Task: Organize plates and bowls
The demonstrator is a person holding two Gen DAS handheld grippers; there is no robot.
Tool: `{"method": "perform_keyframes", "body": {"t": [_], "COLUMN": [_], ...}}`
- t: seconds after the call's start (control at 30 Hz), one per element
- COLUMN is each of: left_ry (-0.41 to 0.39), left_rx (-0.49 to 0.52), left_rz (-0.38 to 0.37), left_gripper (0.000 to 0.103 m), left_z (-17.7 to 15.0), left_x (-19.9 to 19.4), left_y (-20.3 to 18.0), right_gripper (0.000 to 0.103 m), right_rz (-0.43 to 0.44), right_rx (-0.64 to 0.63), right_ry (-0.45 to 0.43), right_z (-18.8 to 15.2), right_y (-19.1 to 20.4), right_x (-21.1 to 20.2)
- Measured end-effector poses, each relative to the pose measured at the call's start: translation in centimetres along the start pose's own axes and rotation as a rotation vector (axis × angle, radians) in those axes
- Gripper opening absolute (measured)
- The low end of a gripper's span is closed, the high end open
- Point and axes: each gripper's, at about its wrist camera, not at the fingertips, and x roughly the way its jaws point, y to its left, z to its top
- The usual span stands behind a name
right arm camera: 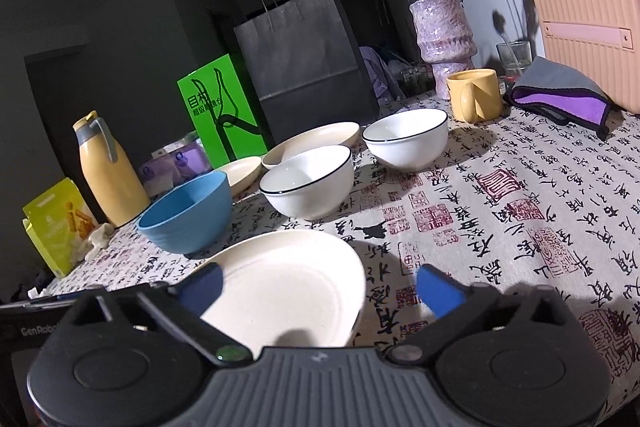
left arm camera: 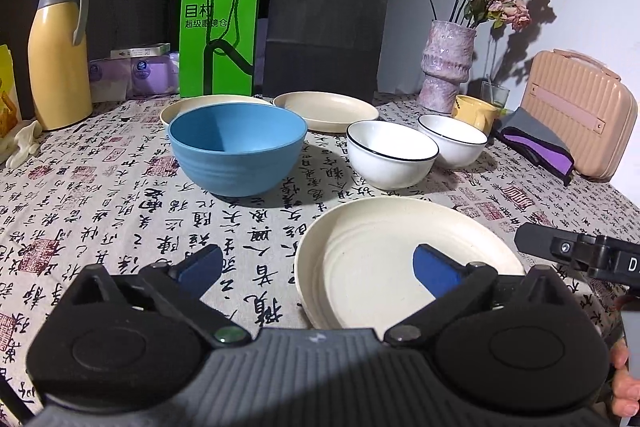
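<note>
A cream plate [left arm camera: 384, 251] lies on the tablecloth close in front; it also shows in the right wrist view [right arm camera: 288, 279]. Behind it stand a blue bowl [left arm camera: 238, 147] [right arm camera: 188, 217] and two white bowls with dark rims [left arm camera: 390, 153] [left arm camera: 454, 139] [right arm camera: 310, 181] [right arm camera: 406, 137]. Two more cream plates [left arm camera: 326, 109] [left arm camera: 176, 111] lie further back. My left gripper [left arm camera: 320, 267] is open, its right finger over the near plate's middle, its left finger over the cloth. My right gripper [right arm camera: 320, 287] is open, straddling the near plate's right edge. Both are empty.
At the back stand a yellow thermos [left arm camera: 60, 55], a green box [left arm camera: 218, 39], a dark paper bag [left arm camera: 324, 27], a pink vase with dried roses [left arm camera: 448, 67], a yellow mug [left arm camera: 474, 111], a purple-grey cloth [left arm camera: 536, 143] and a pink case [left arm camera: 580, 111].
</note>
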Motion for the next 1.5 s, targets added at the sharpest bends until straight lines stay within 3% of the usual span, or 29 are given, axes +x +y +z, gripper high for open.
{"method": "perform_keyframes", "body": {"t": [0.73,1.5], "left_ry": [-0.031,-0.066], "left_rx": [0.002,-0.038], "left_rz": [-0.004,-0.019], "left_gripper": [0.103,0.103], "left_z": [0.8,4.7], "left_x": [-2.6,-4.1], "left_y": [1.3,5.5], "right_gripper": [0.103,0.103], "right_rz": [-0.034,-0.062], "right_rx": [0.009,-0.033], "right_ry": [-0.026,-0.031], "right_z": [0.0,2.4], "right_y": [1.5,5.4], "right_x": [-2.1,-2.1]}}
